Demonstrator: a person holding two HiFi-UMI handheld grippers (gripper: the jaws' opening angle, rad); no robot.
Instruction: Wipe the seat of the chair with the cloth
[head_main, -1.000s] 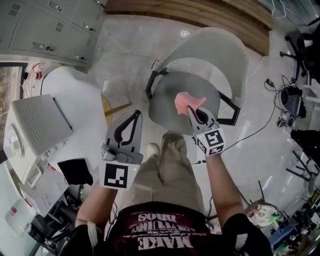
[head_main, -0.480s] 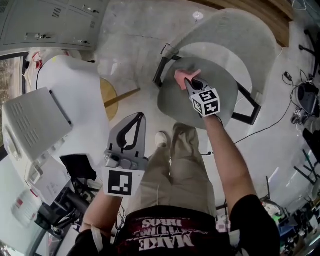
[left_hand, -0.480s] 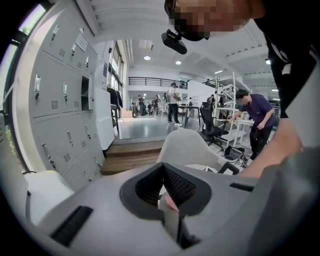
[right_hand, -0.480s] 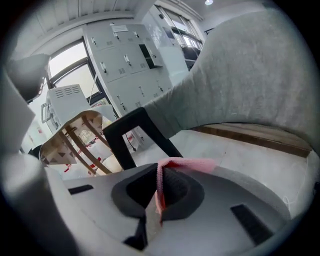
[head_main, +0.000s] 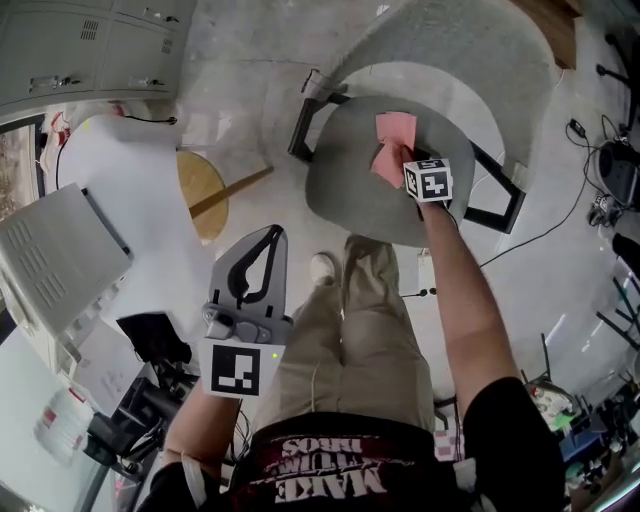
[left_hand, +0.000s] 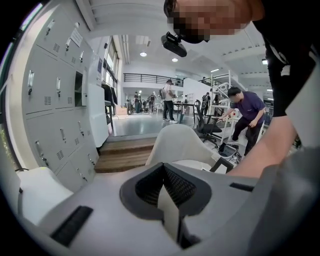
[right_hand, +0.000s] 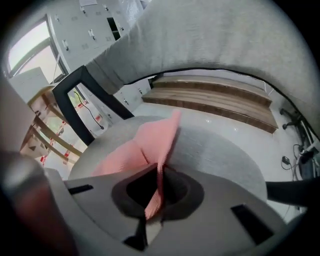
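we had right hand-held gripper (right_hand: 159, 175) clamped on pink cloth (head_main: 392, 135), cloth lay just ahead on chair seat (head_main: 350, 200), left hand-held gripper (head_main: 272, 235) jaws together, empty

Bright, even indoor light around me, ceiling lamps (left_hand: 143, 54) glowed, window (right_hand: 30, 47) blew out white, shadows were soft, my wide views bowed within black corners

Chair (head_main: 520, 90) cut by top edge, cloth (head_main: 393, 135) partly hidden

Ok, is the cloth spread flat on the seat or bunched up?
Bunched. The pink cloth is creased and folded, pinched in the shut right tool, partly lying on the seat.
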